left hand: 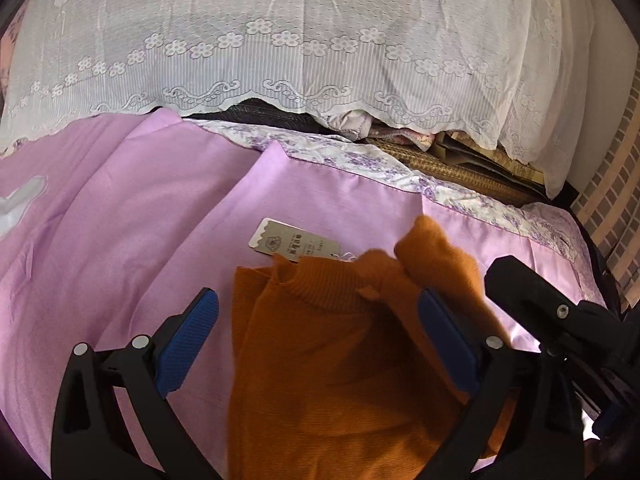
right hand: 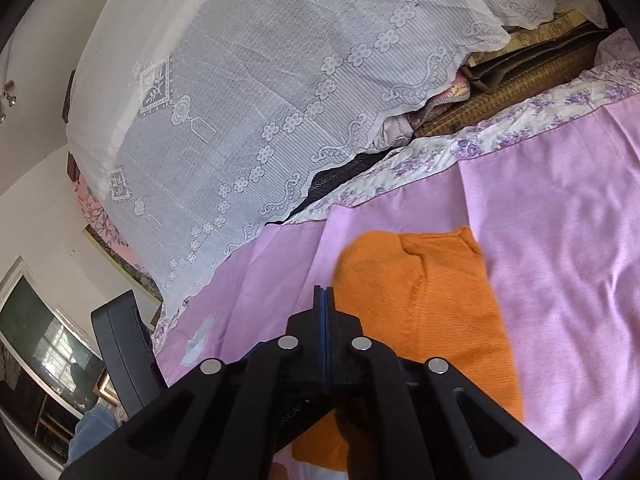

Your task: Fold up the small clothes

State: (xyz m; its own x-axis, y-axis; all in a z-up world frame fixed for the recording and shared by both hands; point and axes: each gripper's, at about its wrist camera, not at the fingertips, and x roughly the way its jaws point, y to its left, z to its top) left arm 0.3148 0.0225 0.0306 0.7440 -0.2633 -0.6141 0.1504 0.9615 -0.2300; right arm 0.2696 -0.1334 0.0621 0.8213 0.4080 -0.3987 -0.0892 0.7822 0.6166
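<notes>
An orange knit sweater point(left hand: 340, 360) lies on the pink bed sheet point(left hand: 120, 240), collar away from me, with a paper tag point(left hand: 294, 242) at the collar. My left gripper point(left hand: 320, 320) is open and empty, its blue pads point(left hand: 188, 344) spread over the sweater's upper body. The right gripper shows as a black body at the right edge of the left wrist view point(left hand: 560, 312), next to a lifted, blurred sleeve point(left hand: 436, 256). In the right wrist view my right gripper point(right hand: 323, 296) has its jaws closed together beside the sweater point(right hand: 432, 312); whether cloth is pinched cannot be told.
A white lace cover point(left hand: 280, 40) drapes over a pile at the back of the bed. A floral sheet border point(left hand: 360, 160) and woven mats point(left hand: 460, 164) lie behind. A black case point(right hand: 120, 348) and a window point(right hand: 48, 344) stand at the left of the right wrist view.
</notes>
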